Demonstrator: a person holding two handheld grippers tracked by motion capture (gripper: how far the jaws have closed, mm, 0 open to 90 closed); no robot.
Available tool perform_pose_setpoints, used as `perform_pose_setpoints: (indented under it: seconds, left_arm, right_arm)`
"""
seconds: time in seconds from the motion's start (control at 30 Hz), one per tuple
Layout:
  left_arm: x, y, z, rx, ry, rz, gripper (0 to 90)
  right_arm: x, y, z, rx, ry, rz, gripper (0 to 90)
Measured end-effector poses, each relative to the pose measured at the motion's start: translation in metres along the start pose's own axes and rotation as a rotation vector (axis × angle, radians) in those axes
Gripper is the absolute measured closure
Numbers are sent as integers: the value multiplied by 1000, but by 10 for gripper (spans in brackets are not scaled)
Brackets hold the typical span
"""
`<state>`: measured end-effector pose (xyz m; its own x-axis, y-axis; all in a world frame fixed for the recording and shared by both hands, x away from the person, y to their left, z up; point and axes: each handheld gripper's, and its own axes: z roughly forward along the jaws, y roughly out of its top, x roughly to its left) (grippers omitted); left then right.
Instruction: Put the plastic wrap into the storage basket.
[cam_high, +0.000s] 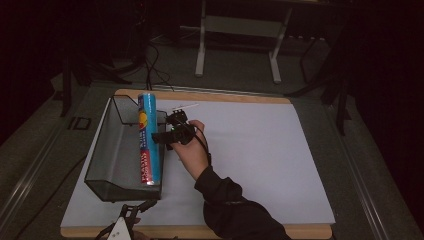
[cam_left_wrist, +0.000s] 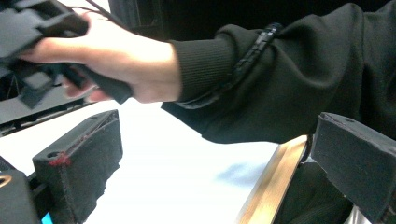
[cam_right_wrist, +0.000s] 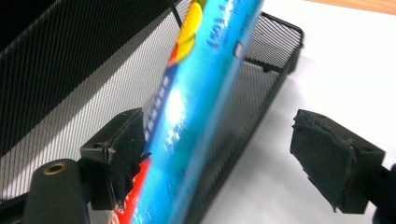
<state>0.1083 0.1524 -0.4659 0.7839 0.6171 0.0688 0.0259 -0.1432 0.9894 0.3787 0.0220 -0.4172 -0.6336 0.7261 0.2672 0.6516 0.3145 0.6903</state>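
While mesh-walled, the basket (cam_high: 112, 165) holds a glossy cylindrical tube (cam_high: 148, 140).

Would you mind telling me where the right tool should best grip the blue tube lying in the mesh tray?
Grip the blue tube mid-length, across its width, from the open table side. It lies along the mesh tray's right wall, so the right tool, jaws open, would probably straddle tube and wall.

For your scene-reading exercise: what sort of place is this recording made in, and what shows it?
Probably a lab or studio set up for recording. A white-topped table stands alone in a dark room, metal stand legs and loose cables sit on the grey floor behind, and the right gripper is hand-held.
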Motion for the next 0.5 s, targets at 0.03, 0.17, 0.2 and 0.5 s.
perform_pose_setpoints:
  seconds: [0.03,0.17,0.2,0.5]
  left_arm:
    - [0,0,0,1,-2,1,29]
    - [-1,0,2,8,-1,3,29]
    - [-1,0,2,8,-2,3,29]
    - [-1,-1,4,19,-5,0,29]
  right_arm:
    - [-2,-3,-3,1,-6,-13,178]
    - [-11,-16,-16,-11,18,-38,178]
    - [-13,-20,-19,-19,22,-48,178]
    - [-36,-51,-46,-42,-4,-101,178]
